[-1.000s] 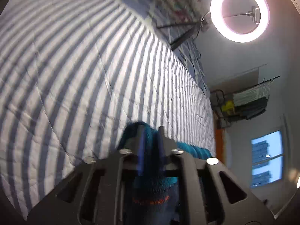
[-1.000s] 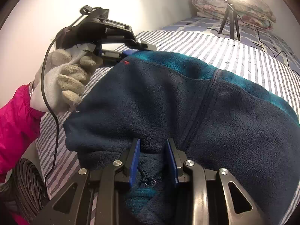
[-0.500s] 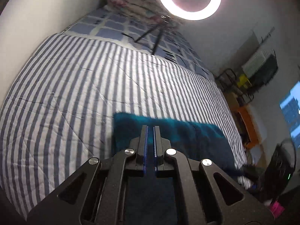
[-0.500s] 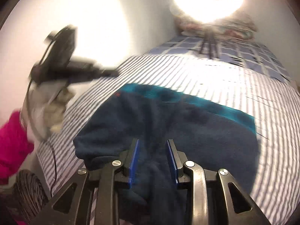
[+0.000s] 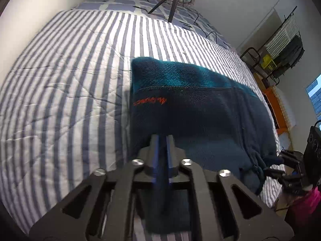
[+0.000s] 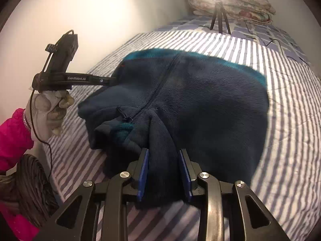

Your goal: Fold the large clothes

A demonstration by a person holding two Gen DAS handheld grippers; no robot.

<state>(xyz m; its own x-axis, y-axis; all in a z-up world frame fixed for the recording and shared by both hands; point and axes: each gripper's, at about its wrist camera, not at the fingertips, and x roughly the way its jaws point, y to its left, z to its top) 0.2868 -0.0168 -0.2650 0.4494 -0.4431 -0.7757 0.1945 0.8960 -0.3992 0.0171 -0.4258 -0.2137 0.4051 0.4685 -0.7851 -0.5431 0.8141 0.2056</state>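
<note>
**A:** Right wrist view, reading from the left edge: a gloved hand [image 6: 49,108] with a pink sleeve [image 6: 14,136] carries the left gripper [image 6: 112,80], whose tips meet the upper-left edge of the fleece jacket [image 6: 200,104]. Are its jaws gripping?

**B:** From that angle I cannot tell. The left wrist view helps: the blue pads [image 5: 156,156] stand only a narrow slit apart and are opening, with dark fleece lying under and between them. It looks like a release rather than a pinch.

**A:** Where does the jacket lie?

**B:** Spread across the middle of the striped bed [image 6: 291,120], dark navy with a teal band along its far edge. Its long axis runs left to right across the frame, and the zipper [image 6: 156,92] runs from the far edge toward the lower middle, ending at the bunched collar [image 6: 116,128].

**A:** And further right, at the bottom centre?

**B:** The right gripper [image 6: 163,170] is clamped at a moderate width on a thick ridge of fleece that rises between its blue pads, just right of the collar.

**A:** So which hand is better placed for the coming fold?

**B:** My judgement: the right one, since it already has the near edge and the body of the jacket stretches straight ahead of it. Carrying that edge forward, across the long axis toward the teal band, would halve it. A tripod [image 6: 219,20] stands well beyond.
</note>
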